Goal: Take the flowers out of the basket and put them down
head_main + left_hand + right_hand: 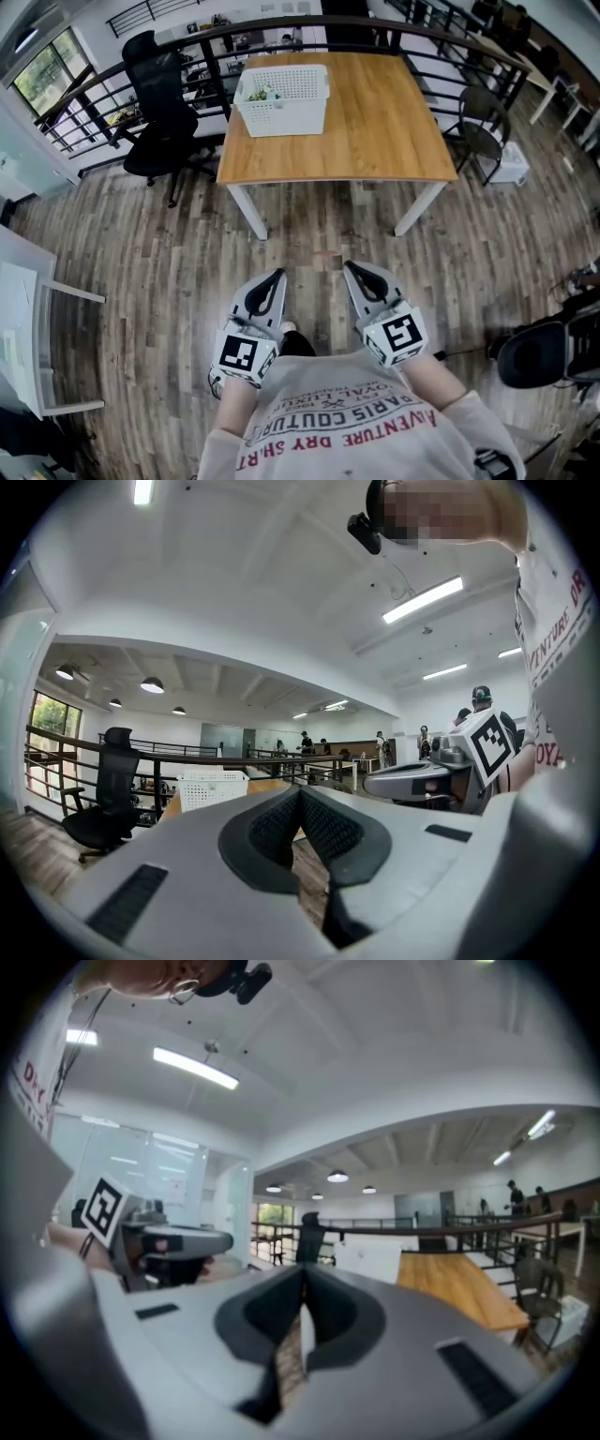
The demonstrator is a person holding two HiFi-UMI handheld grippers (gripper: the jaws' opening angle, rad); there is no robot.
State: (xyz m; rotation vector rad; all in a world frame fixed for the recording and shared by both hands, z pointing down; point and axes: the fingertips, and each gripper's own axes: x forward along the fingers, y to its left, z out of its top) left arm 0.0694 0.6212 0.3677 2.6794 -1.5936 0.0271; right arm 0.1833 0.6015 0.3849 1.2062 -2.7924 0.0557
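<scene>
left hand-held gripper [277, 276]: pressed together, empty
right hand-held gripper [350, 267]: pressed together, empty
basket [281, 117]: on bench [375, 131], flowers [261, 93] inside

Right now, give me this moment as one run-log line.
phase: before reach | left claw: shut, empty | right claw: shut, empty | flowers: in basket on table

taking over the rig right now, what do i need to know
Left gripper: jaws shut, empty, held short of the table.
Right gripper: jaws shut, empty, beside the left one.
Flowers: lying in the white basket, at the far left corner of the wooden table.
Done: nothing yet.
Left: step up to the table, lift the flowers out, set them down.
</scene>
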